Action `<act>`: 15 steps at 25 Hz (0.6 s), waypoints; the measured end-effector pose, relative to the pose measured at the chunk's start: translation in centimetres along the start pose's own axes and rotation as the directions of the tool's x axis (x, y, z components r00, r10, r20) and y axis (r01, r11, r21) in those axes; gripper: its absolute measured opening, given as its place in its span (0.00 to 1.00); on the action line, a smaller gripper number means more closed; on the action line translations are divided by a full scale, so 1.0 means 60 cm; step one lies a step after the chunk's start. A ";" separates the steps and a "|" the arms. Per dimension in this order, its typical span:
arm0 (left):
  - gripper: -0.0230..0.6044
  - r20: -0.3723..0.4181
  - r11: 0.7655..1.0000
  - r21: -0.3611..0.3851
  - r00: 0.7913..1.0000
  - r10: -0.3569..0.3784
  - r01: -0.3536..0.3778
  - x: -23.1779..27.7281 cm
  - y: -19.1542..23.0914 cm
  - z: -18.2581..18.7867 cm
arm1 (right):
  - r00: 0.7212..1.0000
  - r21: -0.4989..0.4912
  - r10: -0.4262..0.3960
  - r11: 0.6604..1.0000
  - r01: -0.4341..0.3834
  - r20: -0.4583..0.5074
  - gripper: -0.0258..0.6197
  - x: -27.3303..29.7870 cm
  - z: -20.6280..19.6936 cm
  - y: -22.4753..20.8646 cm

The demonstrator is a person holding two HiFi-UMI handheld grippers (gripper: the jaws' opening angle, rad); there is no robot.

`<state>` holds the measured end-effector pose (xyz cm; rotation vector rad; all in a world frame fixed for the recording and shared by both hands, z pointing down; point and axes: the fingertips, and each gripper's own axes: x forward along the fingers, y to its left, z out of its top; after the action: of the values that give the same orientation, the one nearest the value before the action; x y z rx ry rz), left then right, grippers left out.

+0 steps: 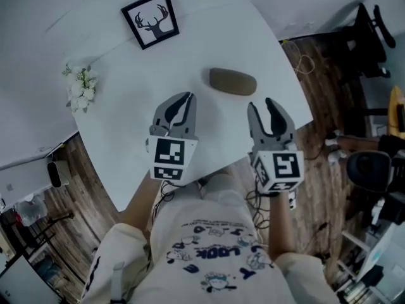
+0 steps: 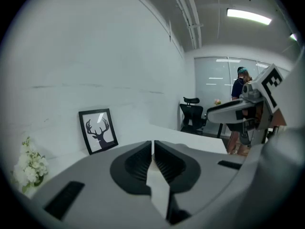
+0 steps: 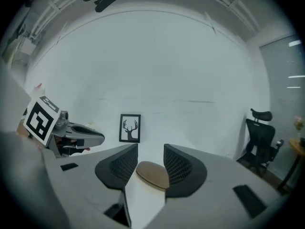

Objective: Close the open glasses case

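Though entered as open, glasses case (image 1: 233, 81) lying apparently shut on white table (image 1: 126, 138), ahead and clear of each gripper; right tongs (image 1: 261, 104) spread, aimed at it, likely for approach; left tongs (image 1: 188, 97) pressed together, empty, seemingly spare.

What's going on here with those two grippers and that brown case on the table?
A person holds a two-jaw gripper in each hand over a white table. The left gripper is shut and empty. The right gripper has its jaws apart, lined up with the brown glasses case ahead of it, but not touching it. The case lies flat and looks closed already. A framed deer picture and white flowers stand farther back.
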<state>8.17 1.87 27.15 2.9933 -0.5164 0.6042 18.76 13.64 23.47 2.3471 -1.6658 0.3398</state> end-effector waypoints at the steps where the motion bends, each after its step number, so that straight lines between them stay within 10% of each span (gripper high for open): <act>1: 0.04 -0.022 1.000 0.006 1.000 0.006 -0.006 0.020 0.010 -0.009 | 0.999 -0.024 0.043 0.999 -0.044 -0.022 0.29 0.026 -0.004 -0.005; 6: 0.04 -0.112 1.000 -0.010 0.994 0.006 -0.007 0.111 0.047 -0.057 | 0.954 -0.090 0.229 0.964 -0.250 -0.196 0.38 0.132 -0.046 -0.007; 15: 0.20 -0.251 0.977 -0.006 0.945 -0.209 0.215 0.231 0.049 -0.134 | 0.801 -0.183 0.417 0.828 -0.529 -0.430 0.46 0.228 -0.131 0.001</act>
<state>16.25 -4.36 39.80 2.8756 -0.1687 0.9533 22.71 4.03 35.37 1.5022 -1.9308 0.5469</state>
